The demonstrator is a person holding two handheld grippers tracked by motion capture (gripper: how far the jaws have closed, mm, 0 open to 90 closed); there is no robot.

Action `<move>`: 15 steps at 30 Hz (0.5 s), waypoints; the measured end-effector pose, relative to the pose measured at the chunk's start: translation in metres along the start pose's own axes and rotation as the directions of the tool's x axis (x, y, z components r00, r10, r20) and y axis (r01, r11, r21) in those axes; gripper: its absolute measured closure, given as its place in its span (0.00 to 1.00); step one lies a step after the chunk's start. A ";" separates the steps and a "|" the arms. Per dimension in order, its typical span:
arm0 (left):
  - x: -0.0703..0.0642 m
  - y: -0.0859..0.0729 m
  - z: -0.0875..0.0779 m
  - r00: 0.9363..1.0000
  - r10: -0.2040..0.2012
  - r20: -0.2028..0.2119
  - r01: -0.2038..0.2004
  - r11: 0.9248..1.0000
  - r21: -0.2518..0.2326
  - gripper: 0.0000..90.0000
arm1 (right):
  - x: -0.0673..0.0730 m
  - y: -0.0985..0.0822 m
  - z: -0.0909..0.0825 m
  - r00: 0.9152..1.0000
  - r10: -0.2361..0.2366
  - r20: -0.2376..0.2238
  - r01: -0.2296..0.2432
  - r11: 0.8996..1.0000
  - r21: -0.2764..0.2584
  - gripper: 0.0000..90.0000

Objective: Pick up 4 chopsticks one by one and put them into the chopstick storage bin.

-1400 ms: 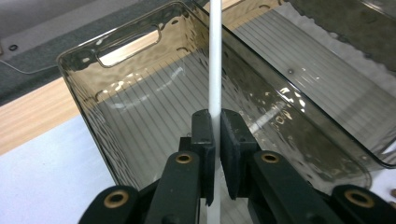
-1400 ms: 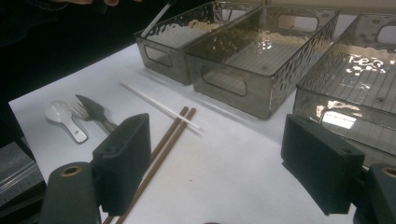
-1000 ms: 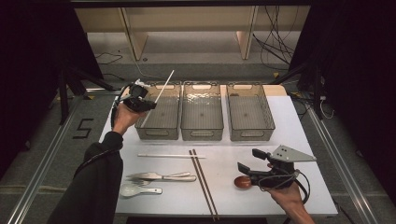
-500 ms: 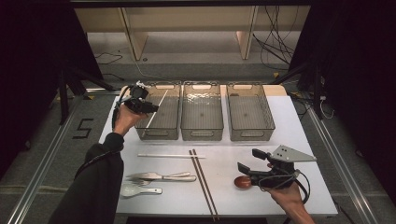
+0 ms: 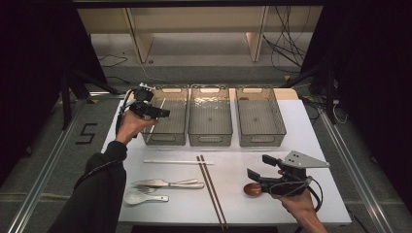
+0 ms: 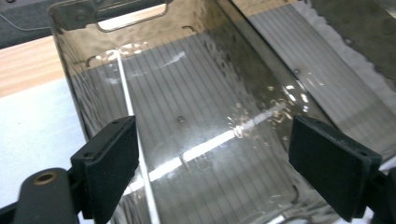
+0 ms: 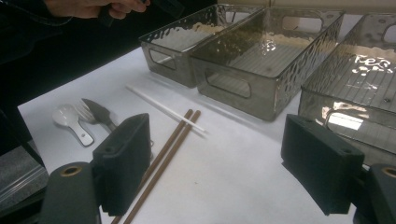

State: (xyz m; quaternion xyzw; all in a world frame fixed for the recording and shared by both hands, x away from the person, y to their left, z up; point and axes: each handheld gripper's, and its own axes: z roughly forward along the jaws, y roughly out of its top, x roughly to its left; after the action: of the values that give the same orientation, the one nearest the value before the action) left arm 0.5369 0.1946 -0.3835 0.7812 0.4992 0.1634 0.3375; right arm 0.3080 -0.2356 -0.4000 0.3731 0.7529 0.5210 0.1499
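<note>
Item: thin white plastic chopstick (image 6: 125, 86), lying loose along left wall inside left clear ribbed plastic bin (image 5: 165, 135). Light, stiff, slick; regrip mid-length, across shaft. My left gripper (image 6: 212, 170) jaws just opening, wide, empty, above bin. My right gripper (image 7: 229, 163) jaws wide, empty, over bench (image 5: 311, 145).

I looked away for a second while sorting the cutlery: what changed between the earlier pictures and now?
The left gripper has just opened, releasing the white chopstick, which now lies in the left bin. The right gripper, brown spoon and table cutlery stayed put.
</note>
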 end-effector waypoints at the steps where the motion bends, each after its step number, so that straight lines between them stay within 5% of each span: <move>1: 0.000 0.000 -0.002 1.000 0.007 0.007 -0.007 1.000 -0.003 0.15 | 0.000 0.000 0.000 1.000 -0.001 -0.001 0.001 1.000 -0.001 0.28; 9: -0.012 -0.002 -0.015 0.998 0.022 0.059 -0.018 0.997 -0.069 0.06 | 0.001 0.000 0.000 1.000 -0.007 -0.006 0.007 1.000 -0.003 0.28; 15: -0.023 -0.004 -0.021 0.997 0.027 0.066 -0.023 0.998 -0.055 0.06 | 0.001 0.000 0.000 1.000 -0.008 -0.006 0.008 1.000 -0.006 0.28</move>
State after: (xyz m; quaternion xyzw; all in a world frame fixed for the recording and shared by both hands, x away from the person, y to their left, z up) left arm 0.5115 0.1830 -0.3692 0.7829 0.4733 0.1548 0.3730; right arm 0.3073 -0.2353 -0.3997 0.3681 0.7532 0.5239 0.1507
